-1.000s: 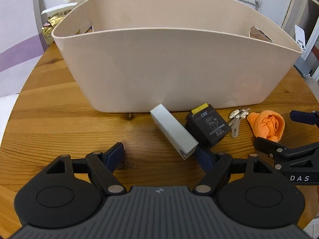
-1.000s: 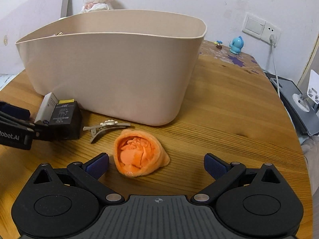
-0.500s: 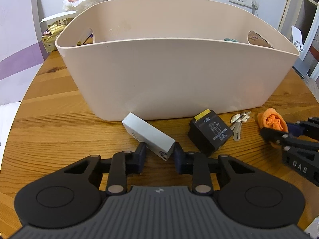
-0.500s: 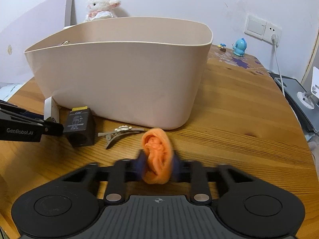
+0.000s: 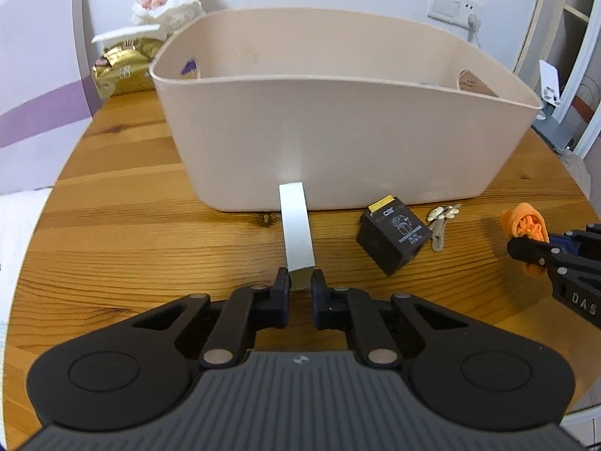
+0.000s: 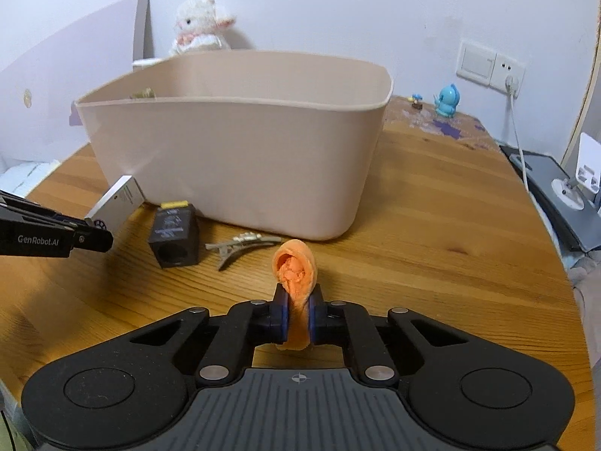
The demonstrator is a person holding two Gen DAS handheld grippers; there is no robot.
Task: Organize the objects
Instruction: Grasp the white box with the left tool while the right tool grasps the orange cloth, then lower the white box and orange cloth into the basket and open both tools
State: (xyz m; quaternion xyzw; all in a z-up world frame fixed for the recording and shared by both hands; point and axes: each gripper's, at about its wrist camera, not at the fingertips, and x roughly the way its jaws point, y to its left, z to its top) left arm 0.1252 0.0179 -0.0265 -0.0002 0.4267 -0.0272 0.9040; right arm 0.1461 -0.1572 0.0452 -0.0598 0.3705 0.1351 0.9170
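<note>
— Left tongs point(image 5: 300, 288): pressed in on the near end of the white box point(image 5: 296, 227). Box sticking straight out ahead, far end close against the wall of the tub point(image 5: 338, 139). Whether lifted off the bench point(image 5: 131, 233) or only tipped up, hard to say.

— Handling?

— Probably light and stiff, likely cardboard with smooth faces. Held only by one end, so liable to pivot or slip. Better gripped nearer the middle, across the narrow sides.

— Right tongs point(image 6: 298, 314)?

— Pinching the orange cloth point(image 6: 296, 270), squeezed thin between the pads. Soft, light, no risk of breaking; any spot good for a hold. Loose folds standing up above the pads, a little hanging below.

— Just past the tongs?

— Ahead and left of the right tongs: a hair clip point(image 6: 242, 246) flat on the bench, then a small black box point(image 6: 174, 235), both near the foot of the tub. Clip thin, metal, low-lying; likely awkward to get under, best taken across its width. Black box looks rigid, square-sided, easy across two opposite faces.

— Hidden or unclear?

— Floor of the tub out of sight behind its near wall from both views. Only a scrap of something over the rim at the far left, something pale at the far right; not identifiable. Print on both boxes too small to read. Underside of the white box unseen. Beyond the tub, a plush toy point(image 6: 201, 24) partly cut off by the rim.
</note>
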